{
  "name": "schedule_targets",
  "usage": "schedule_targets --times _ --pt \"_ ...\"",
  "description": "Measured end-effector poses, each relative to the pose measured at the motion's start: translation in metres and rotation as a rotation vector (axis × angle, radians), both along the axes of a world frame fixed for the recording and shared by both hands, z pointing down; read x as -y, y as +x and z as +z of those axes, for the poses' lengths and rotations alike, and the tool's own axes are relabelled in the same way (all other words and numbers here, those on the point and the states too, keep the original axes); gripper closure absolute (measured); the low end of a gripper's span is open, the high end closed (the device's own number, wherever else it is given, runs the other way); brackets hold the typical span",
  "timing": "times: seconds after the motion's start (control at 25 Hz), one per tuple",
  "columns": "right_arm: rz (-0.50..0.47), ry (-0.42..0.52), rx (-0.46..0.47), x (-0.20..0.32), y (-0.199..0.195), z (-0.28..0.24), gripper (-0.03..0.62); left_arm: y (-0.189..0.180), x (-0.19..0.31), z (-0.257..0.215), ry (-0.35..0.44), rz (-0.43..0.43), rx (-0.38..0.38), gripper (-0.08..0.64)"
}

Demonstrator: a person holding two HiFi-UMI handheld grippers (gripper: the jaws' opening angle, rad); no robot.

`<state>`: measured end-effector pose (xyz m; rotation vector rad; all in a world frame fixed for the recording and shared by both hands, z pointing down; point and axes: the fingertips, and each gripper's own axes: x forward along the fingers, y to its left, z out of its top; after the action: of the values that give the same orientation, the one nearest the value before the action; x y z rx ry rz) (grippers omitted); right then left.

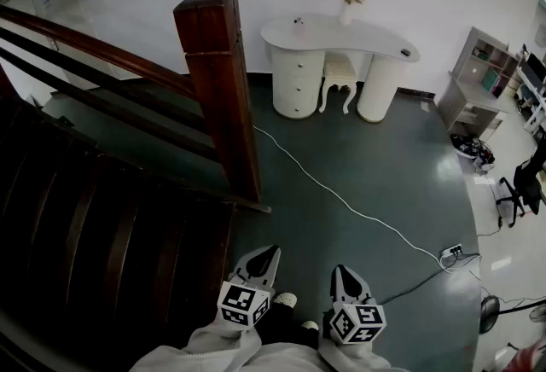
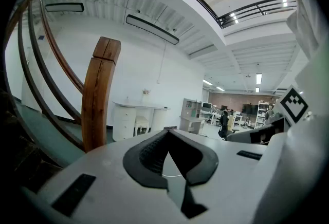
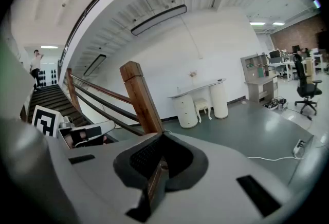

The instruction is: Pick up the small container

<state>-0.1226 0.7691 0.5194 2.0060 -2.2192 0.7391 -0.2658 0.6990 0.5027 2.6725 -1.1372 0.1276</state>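
Your left gripper point(image 1: 271, 252) and right gripper point(image 1: 342, 270) were closed on nothing. What looked like the small container point(image 1: 299, 21) sat on the white desk point(image 1: 358, 36) at twelve o'clock, well apart from both

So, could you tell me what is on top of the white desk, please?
A vase at the back, a small object left, a dark one right. Nothing covers the desk top; both are too small to identify.
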Motion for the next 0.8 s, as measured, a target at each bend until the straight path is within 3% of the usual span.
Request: schedule_targets --times 0.32,0.8 --pt "0.023 -0.017 0.020 0.014 0.000 0.007 0.543 0.004 0.017 0.002 0.004 0.033 -0.006 0.545" --pt "0.183 0.026 0.006 0.046 0.033 0.000 0.543 0.006 0.060 0.001 0.012 0.090 -0.018 0.545"
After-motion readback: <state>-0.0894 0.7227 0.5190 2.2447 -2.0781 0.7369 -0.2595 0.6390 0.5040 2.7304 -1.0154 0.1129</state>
